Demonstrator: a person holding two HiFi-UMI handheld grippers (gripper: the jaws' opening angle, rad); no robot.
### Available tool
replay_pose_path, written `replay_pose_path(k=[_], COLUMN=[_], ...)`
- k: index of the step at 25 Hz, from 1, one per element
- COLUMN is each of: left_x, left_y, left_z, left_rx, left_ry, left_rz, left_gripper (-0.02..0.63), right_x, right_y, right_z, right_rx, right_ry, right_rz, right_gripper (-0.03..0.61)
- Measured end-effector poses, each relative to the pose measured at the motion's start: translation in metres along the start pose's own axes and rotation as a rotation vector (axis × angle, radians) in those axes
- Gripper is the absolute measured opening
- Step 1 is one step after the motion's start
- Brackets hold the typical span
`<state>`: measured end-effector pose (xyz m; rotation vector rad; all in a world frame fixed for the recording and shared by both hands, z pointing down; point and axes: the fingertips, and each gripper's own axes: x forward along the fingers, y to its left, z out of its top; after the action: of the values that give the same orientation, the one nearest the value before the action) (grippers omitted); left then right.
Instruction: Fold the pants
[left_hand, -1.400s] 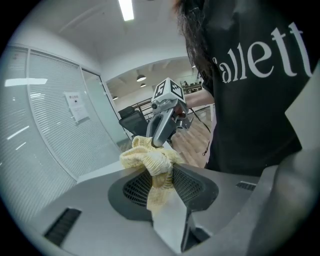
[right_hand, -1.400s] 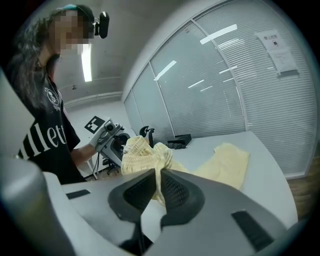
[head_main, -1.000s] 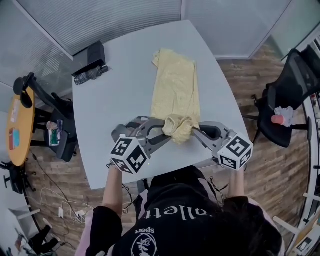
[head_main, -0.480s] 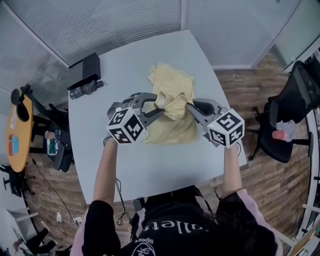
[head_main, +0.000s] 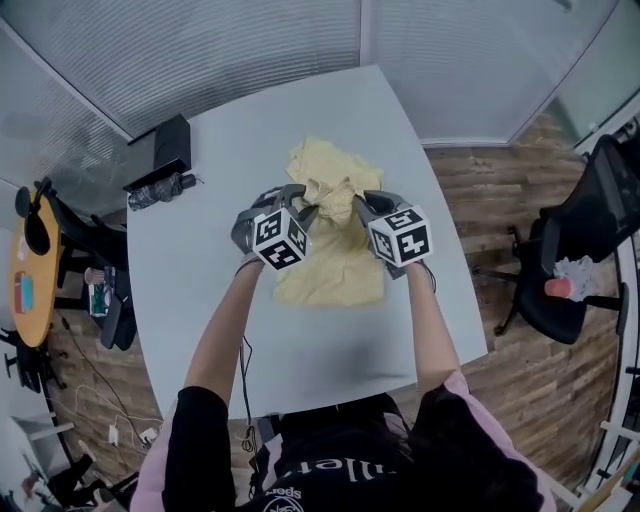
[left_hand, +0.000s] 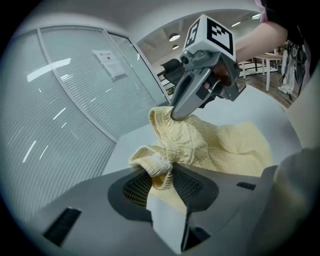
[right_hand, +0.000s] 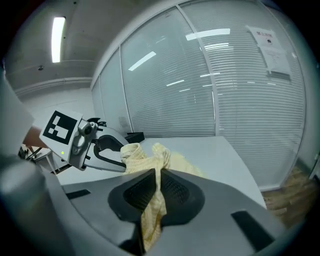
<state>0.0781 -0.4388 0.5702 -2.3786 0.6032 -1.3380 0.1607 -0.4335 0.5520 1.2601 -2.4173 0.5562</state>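
Note:
Pale yellow waffle-knit pants (head_main: 332, 262) lie folded over on the light grey table (head_main: 200, 290). Both grippers hold one bunched end of them low over the far half of the pile. My left gripper (head_main: 309, 207) is shut on a ribbed edge of the pants (left_hand: 220, 145), which bulges out between its pads (left_hand: 162, 175). My right gripper (head_main: 355, 201) is shut on a thin fold of the pants (right_hand: 150, 150) that hangs down through its jaws (right_hand: 155, 187). Each gripper shows in the other's view, the right gripper (left_hand: 177, 116) and the left gripper (right_hand: 122, 164), both biting the same bunch.
A black box (head_main: 160, 145) and a dark rolled object (head_main: 155, 190) sit at the table's far left corner. Glass walls with blinds (head_main: 250, 40) stand behind the table. A black chair (head_main: 590, 250) is at the right, an orange round table (head_main: 30, 260) at the left.
Both grippers have carried the held end of the pants from the near table edge away from the person and downward. The pants now lie doubled over, shorter than before.

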Motion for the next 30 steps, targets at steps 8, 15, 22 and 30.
replay_pose_path(k=[8, 15, 22, 30], left_x=[0.034, 0.014, -0.016, -0.075], left_y=[-0.015, -0.015, -0.029, -0.044], left_z=[-0.023, -0.030, -0.022, 0.010], left_rx=[-0.280, -0.461, -0.479, -0.552], left_ry=[0.030, -0.056, -0.101, -0.289], left_rz=[-0.056, -0.070, -0.096, -0.092], left_gripper=[0.275, 0.311, 0.311, 0.311], right_x=[0.032, 0.027, 0.007, -0.044], right_y=[-0.014, -0.008, 0.008, 0.052], right_z=[-0.037, -0.036, -0.019, -0.001], right_rx=[0.085, 0.065, -0.019, 0.009], right_ry=[0.006, 0.015, -0.013, -0.103], right_rz=[-0.058, -0.035, -0.045, 0.003], right_gripper=[0.042, 0.184, 0.258, 0.237])
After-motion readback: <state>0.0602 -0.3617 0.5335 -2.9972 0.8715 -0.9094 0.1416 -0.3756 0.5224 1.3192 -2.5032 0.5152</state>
